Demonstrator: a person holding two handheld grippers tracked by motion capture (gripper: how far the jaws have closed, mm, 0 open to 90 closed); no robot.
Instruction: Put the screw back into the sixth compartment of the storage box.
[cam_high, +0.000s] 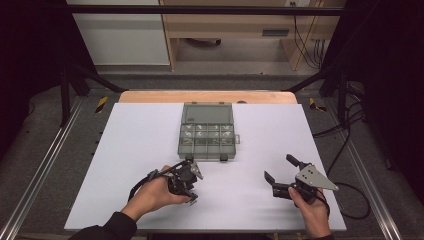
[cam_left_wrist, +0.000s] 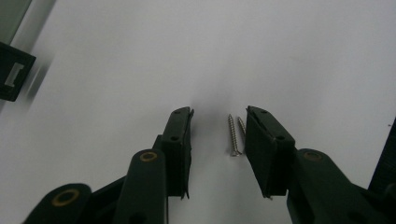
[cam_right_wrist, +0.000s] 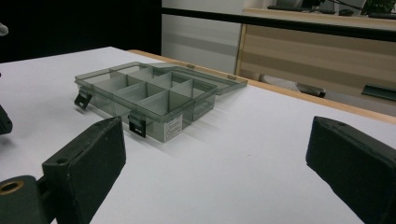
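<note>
Two small silver screws (cam_left_wrist: 233, 135) lie side by side on the white table sheet (cam_high: 130, 150). They sit between the jaws of my left gripper (cam_left_wrist: 219, 114), close to the right jaw, and neither pad presses on them. That left gripper (cam_high: 192, 187) points down at the sheet just in front of a grey see-through compartment box (cam_high: 207, 135) whose lid is folded back. My right gripper (cam_high: 278, 167) rests at the front right with its jaws wide apart and nothing between them. From the right gripper (cam_right_wrist: 215, 126) the open box (cam_right_wrist: 154, 91) shows its bare compartments.
One black latch (cam_left_wrist: 11, 72) of the box sits at the left edge of the left gripper view. The table's wooden back edge (cam_high: 207, 96) runs behind the box. Metal rails (cam_high: 45, 160) flank the table, and cables (cam_high: 345, 135) hang at the right.
</note>
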